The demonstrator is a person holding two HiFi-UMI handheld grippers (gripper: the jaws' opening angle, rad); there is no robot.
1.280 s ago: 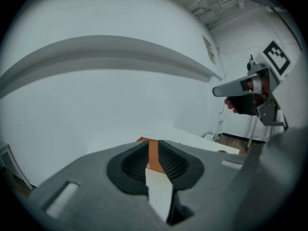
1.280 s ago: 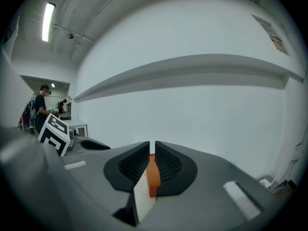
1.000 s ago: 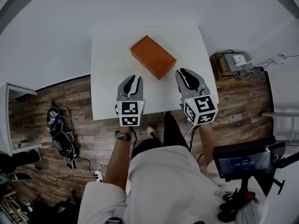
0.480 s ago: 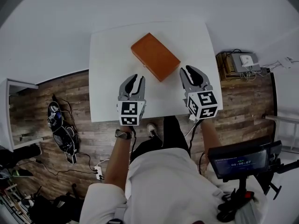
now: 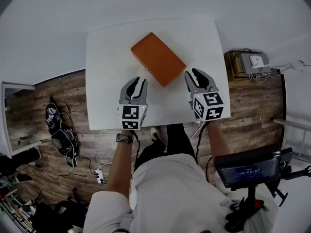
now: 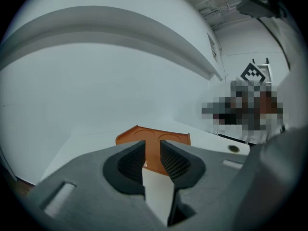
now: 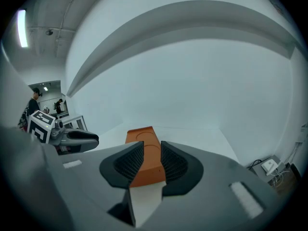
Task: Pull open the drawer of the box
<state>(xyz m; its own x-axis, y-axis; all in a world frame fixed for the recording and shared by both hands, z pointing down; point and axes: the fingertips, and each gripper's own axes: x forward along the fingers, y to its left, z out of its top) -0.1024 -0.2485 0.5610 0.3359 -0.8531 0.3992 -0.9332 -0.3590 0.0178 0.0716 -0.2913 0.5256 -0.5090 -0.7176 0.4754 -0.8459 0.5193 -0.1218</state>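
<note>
Grey left tool (image 5: 138, 80) and right tool (image 5: 190, 73), black ribbed pads (image 6: 130, 165), black-and-white marker cubes (image 5: 133, 117), white shirt (image 5: 175, 188), dark wristband (image 5: 126, 139)

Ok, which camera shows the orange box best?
The head view: the whole orange box lies in sight from above, angled on the white table. The left gripper view shows only part of its top, low, past the jaws; the right gripper view shows one end and the top, also partly blocked.

Matt orange box (image 5: 158, 58), smooth white tbl (image 5: 107, 72), grainy wood-plank floor (image 5: 34, 96).
</note>
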